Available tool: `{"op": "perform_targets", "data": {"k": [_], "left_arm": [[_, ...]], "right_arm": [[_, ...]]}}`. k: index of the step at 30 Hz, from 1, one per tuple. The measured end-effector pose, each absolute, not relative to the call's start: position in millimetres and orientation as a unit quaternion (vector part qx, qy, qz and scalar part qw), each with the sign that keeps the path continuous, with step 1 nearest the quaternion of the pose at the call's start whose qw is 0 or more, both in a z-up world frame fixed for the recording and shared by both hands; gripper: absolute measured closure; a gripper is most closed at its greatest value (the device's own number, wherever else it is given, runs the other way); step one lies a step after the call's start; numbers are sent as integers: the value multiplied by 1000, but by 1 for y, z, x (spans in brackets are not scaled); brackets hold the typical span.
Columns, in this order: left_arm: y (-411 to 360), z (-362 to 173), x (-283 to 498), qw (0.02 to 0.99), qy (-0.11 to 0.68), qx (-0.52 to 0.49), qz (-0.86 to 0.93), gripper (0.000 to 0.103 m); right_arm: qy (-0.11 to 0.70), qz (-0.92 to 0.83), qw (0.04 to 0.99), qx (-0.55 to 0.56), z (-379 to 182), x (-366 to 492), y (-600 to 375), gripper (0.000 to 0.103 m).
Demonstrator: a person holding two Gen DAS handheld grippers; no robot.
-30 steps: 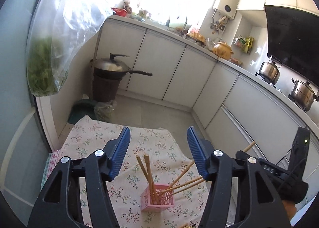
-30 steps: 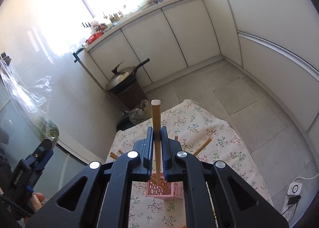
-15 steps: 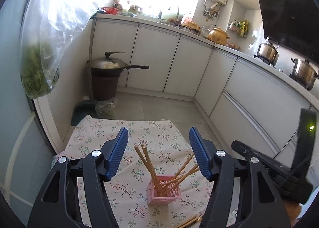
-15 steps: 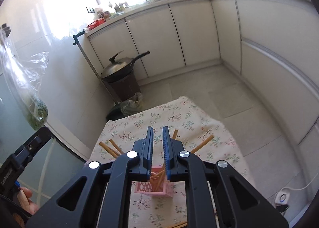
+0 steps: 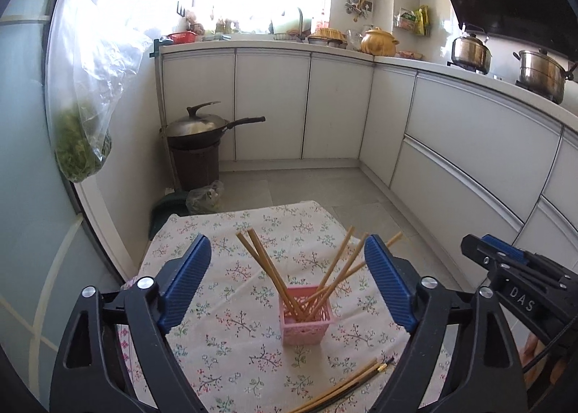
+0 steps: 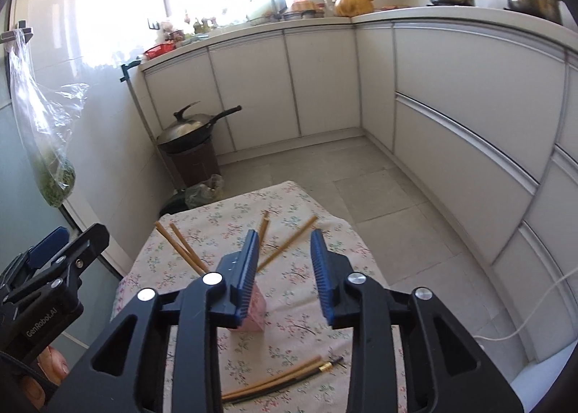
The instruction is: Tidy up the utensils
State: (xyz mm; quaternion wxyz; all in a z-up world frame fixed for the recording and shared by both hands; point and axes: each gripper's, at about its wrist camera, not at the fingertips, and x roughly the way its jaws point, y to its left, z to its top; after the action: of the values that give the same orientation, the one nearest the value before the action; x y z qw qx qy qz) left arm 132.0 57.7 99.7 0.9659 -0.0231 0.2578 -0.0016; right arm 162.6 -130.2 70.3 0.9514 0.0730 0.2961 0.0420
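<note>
A pink lattice holder [image 5: 306, 315] stands on the floral tablecloth [image 5: 231, 250] with several wooden chopsticks [image 5: 269, 268] leaning out of it. More chopsticks, wooden and black [image 5: 343, 389], lie flat in front of it. My left gripper [image 5: 287, 283] hangs above and behind the holder, jaws opening wide, nothing between them. My right gripper [image 6: 285, 270] is right of the holder [image 6: 257, 312], its jaws opening with nothing held. The loose chopsticks [image 6: 285, 378] lie below it.
White kitchen cabinets [image 5: 336, 106] curve around the room. A covered wok [image 5: 202, 125] sits on a dark bin by the wall. A plastic bag of greens [image 5: 81, 145] hangs at the left. Steel pots [image 5: 540, 69] stand on the counter. The table drops to tiled floor [image 6: 390, 196].
The right gripper let go of the upright wooden chopstick, which now stands in the holder, and its jaws parted. Both grippers drew back from the holder; the left jaws spread wider.
</note>
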Motion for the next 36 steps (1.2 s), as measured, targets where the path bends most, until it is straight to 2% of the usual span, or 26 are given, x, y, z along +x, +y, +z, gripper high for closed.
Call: {"op": "perform_targets", "data": {"k": [1, 2, 3, 5, 9, 12, 20, 27, 36], "left_arm": [[56, 98, 130, 965, 260, -21, -2, 15], [54, 95, 128, 964, 264, -19, -5, 12], [52, 92, 126, 964, 267, -18, -6, 11], [48, 86, 123, 961, 276, -13, -12, 7], [40, 67, 125, 951, 307, -1, -19, 7], [34, 45, 134, 936, 350, 4, -34, 7], [0, -38, 170, 858, 502, 31, -106, 7], [-49, -121, 206, 777, 610, 58, -144, 7], [-68, -168, 237, 747, 650, 72, -119, 13]], "right_arm": [[296, 38, 952, 72, 69, 158, -133, 68], [296, 32, 952, 72, 67, 155, -136, 61], [296, 20, 952, 72, 63, 150, -140, 49], [298, 10, 952, 76, 58, 143, -146, 37], [300, -17, 949, 94, 45, 128, -165, 10], [313, -27, 945, 94, 31, 116, -179, 7], [389, -11, 919, 55, -26, 89, -204, 7], [469, 0, 875, 119, -88, 79, -232, 7], [519, 20, 831, 197, -116, 84, -252, 7]]}}
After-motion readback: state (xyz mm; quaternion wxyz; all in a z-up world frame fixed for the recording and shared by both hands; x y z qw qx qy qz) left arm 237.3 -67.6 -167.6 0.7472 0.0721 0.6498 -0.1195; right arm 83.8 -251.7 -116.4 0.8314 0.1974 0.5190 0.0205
